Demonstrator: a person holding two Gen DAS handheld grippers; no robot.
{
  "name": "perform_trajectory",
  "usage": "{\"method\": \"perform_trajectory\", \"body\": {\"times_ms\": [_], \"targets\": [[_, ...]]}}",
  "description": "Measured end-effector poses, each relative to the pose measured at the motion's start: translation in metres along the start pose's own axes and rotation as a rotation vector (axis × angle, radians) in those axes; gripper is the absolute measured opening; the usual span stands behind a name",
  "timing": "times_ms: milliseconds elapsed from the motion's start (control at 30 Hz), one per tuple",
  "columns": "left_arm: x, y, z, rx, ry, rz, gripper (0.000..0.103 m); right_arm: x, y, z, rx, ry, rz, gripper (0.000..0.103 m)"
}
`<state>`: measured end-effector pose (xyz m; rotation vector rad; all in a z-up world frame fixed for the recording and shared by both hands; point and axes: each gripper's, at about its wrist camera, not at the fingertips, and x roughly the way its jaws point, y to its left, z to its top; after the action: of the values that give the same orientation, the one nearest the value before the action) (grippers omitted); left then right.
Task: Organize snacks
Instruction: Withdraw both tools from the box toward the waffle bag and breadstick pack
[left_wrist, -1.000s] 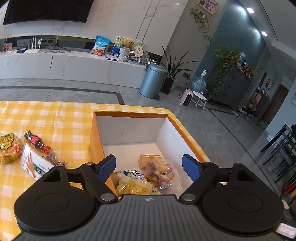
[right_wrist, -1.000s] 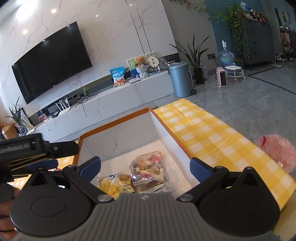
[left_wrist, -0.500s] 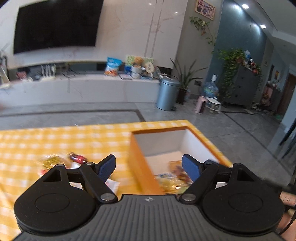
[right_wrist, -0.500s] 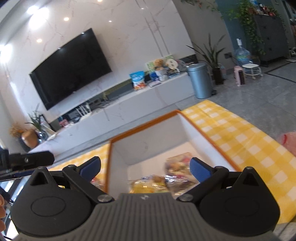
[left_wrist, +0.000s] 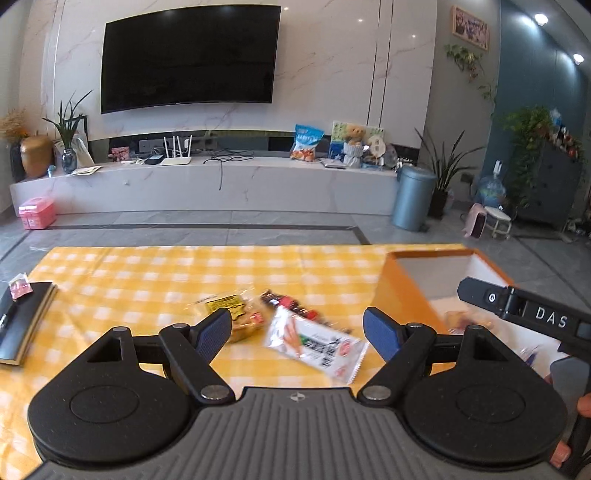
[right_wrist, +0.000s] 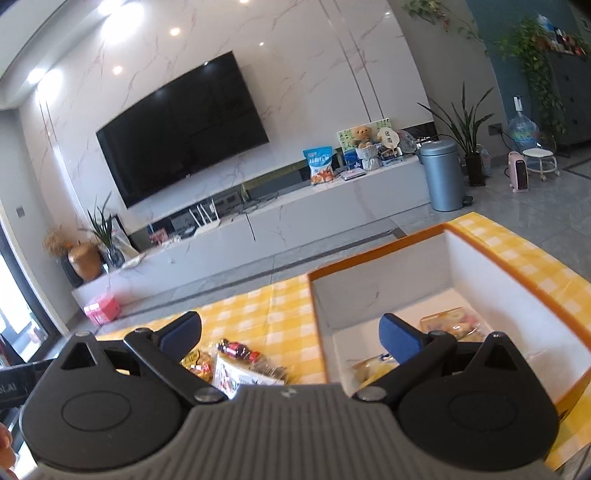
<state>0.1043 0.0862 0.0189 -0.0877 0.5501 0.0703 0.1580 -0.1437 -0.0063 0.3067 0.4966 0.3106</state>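
Currently: both grippers empty, next pickup pending.

Left gripper (left_wrist: 297, 328) is spread wide, holding nothing, above the white snack packet (left_wrist: 316, 343) on the yellow checked cloth (left_wrist: 147, 273); a yellow packet (left_wrist: 236, 314) and a small bottle (left_wrist: 288, 302) lie just beside it. Right gripper (right_wrist: 290, 330) is likewise wide and empty, straddling the near wall of the orange box (right_wrist: 376, 254), which already contains snacks. Judged next move: lower and close on the white packet. A black notebook (left_wrist: 22, 317) lies well apart.
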Motion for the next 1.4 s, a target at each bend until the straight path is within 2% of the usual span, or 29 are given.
{"method": "perform_trajectory", "body": {"times_ms": [67,233,333,500,733,967,1067,1133,1233,1300,1400], "targets": [[0.004,0.01,-0.004,-0.028,-0.007,-0.002,0.095,0.003,0.011,-0.007,-0.021,-0.002,0.009,0.1],[0.025,0.043,-0.015,-0.103,0.051,-0.01,0.093,0.02,0.041,-0.021,-0.084,0.017,0.009,0.1],[0.035,0.062,-0.025,-0.136,0.076,0.024,0.093,0.034,0.056,-0.033,-0.114,0.048,0.014,0.1],[0.056,0.089,-0.041,-0.186,0.142,0.106,0.093,0.071,0.077,-0.056,-0.187,0.152,-0.05,0.1],[0.07,0.111,-0.054,-0.253,0.205,0.15,0.093,0.1,0.082,-0.098,-0.305,0.238,-0.077,0.1],[0.086,0.118,-0.063,-0.271,0.266,0.151,0.093,0.124,0.071,-0.11,-0.259,0.266,-0.089,0.1],[0.092,0.119,-0.066,-0.275,0.283,0.152,0.093,0.126,0.081,-0.105,-0.368,0.238,-0.08,0.1],[0.094,0.12,-0.068,-0.285,0.294,0.155,0.093,0.129,0.092,-0.103,-0.507,0.235,-0.058,0.1],[0.094,0.123,-0.07,-0.295,0.299,0.153,0.093,0.142,0.106,-0.099,-0.684,0.214,-0.077,0.1],[0.092,0.124,-0.069,-0.297,0.292,0.159,0.093,0.158,0.109,-0.095,-0.734,0.238,-0.08,0.1],[0.093,0.123,-0.067,-0.284,0.294,0.174,0.093,0.181,0.105,-0.091,-0.722,0.272,-0.074,0.1]]}}
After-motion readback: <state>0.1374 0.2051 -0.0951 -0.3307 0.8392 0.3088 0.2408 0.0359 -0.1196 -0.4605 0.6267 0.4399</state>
